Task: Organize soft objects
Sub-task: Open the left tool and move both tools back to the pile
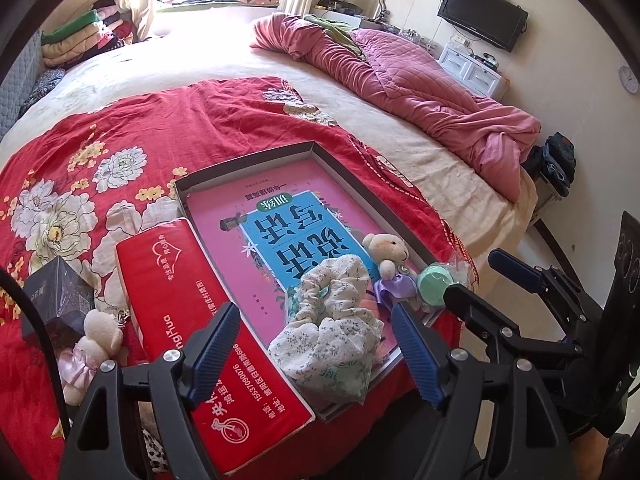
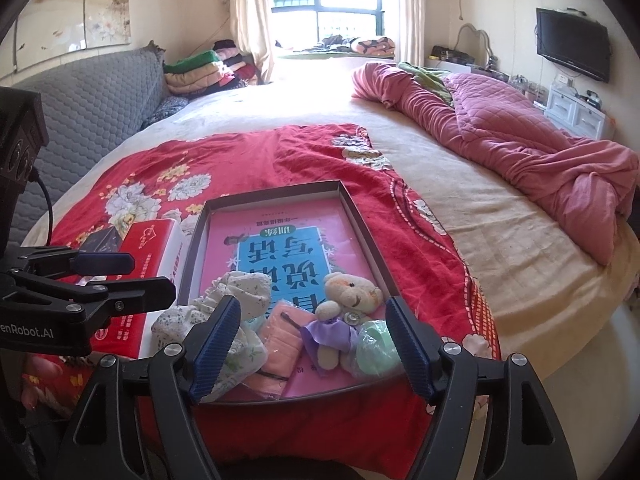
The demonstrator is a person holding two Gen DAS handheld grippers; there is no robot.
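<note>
A: While both grippers are hovering over the near end of the bed, where are the soft things sitting?

B: They are lying in the tray, which is resting on the red cloth. The floral fabric is bunching up at the tray's near left corner, the bear is lying near right, and the green ball is sitting just right of the bear, by the tray's right wall.

A: And the pink piece?

B: The pink pouch is lying between the fabric and the bear.

A: What are the grippers doing?

B: The left gripper is standing spread, nothing pinched, with the fabric showing between its fingers. The right gripper is also standing spread and empty, framing the pouch and the bear.

A: Anything outside the tray?

B: The red pack is lying along the tray's left wall. Left of it, a second bear is lying on the cloth, beside a dark box.

A: Farther off?

B: A pink quilt is lying crumpled along the bed's far right.
</note>
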